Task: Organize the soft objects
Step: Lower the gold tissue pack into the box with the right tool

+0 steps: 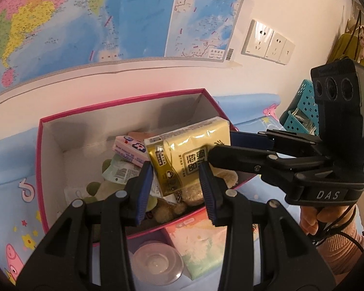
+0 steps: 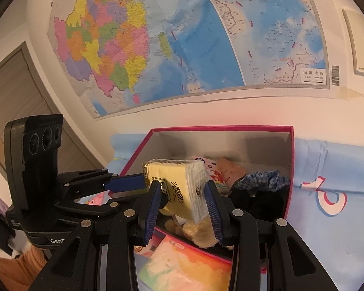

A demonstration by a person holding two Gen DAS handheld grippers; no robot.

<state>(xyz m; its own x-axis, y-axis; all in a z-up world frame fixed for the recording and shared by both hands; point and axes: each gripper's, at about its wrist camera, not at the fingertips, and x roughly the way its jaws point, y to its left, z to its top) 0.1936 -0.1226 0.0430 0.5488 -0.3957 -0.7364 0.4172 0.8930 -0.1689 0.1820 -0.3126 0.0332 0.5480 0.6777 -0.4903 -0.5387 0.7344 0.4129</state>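
Yellow tissue pack (image 1: 189, 155), both grippers pinching it over the pink box (image 1: 123, 99), risking slipping toward 6 o'clock.

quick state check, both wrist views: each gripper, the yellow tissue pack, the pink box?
left gripper: shut on one end of the yellow tissue pack.
right gripper: shut on the pack's other end.
yellow tissue pack: held by both grippers, tilted, lifted above the box contents.
pink box: open, no lid on it, partly filled with soft items.
clear plastic container: on the blue cloth in front of the box, untouched.
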